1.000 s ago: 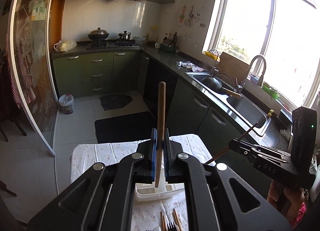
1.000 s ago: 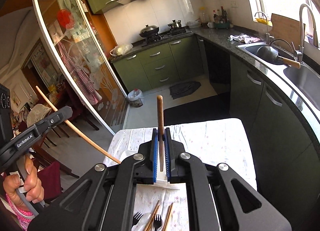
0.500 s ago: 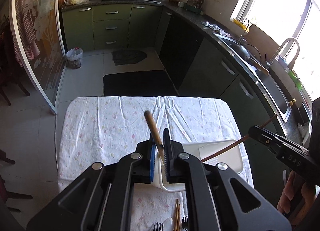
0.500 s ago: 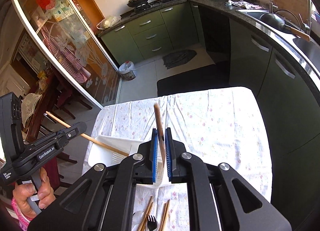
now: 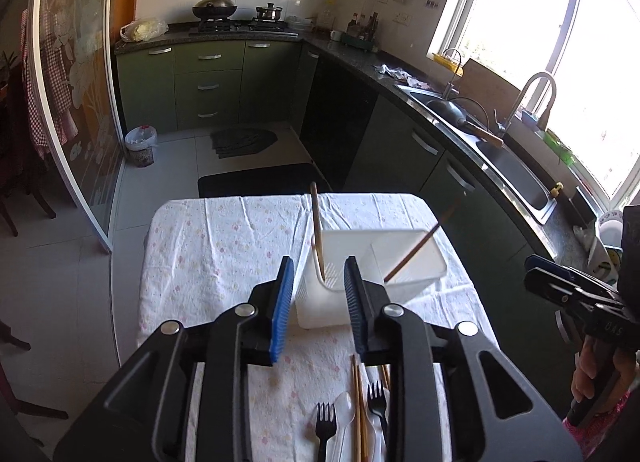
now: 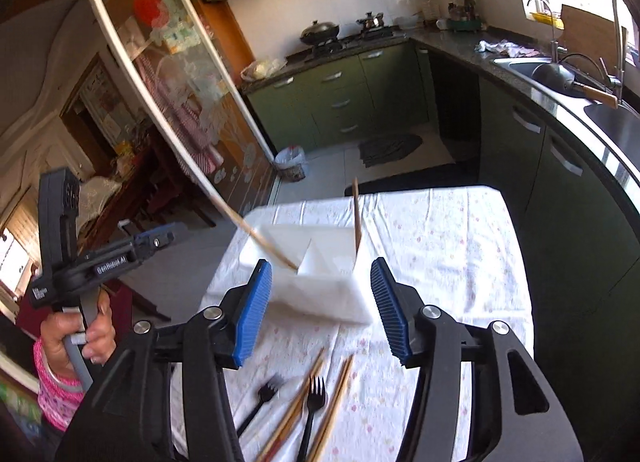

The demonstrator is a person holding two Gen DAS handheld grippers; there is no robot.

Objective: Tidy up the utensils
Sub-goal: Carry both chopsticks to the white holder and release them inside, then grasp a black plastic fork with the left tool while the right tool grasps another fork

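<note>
My left gripper (image 5: 318,264) hangs just in front of a white divided tray (image 5: 416,276), its jaws opening with nothing pressed between the blue pads. A brown chopstick (image 5: 316,228) stands free in the tray's left compartment. A second chopstick (image 5: 420,250) leans in the right compartment. My right gripper (image 6: 320,265) is also opening over the tray (image 6: 320,296), and its chopstick (image 6: 355,214) stands loose beyond the pads. The other chopstick (image 6: 248,226) tilts left towards the left gripper (image 6: 160,240). The right gripper (image 5: 538,268) shows at the right edge.
Near me on the floral tablecloth (image 5: 220,254) lie black forks (image 5: 326,422), loose chopsticks (image 5: 358,402) and a clear spoon (image 5: 346,412). The forks (image 6: 314,402) and chopsticks (image 6: 336,406) lie below the right jaws. A counter with a sink (image 5: 512,170) runs along the right; a glass door (image 5: 72,102) stands left.
Both grippers have come down towards the tray and gone from shut on a chopstick each to open. The two chopsticks now stand in the tray, free of the pads.
</note>
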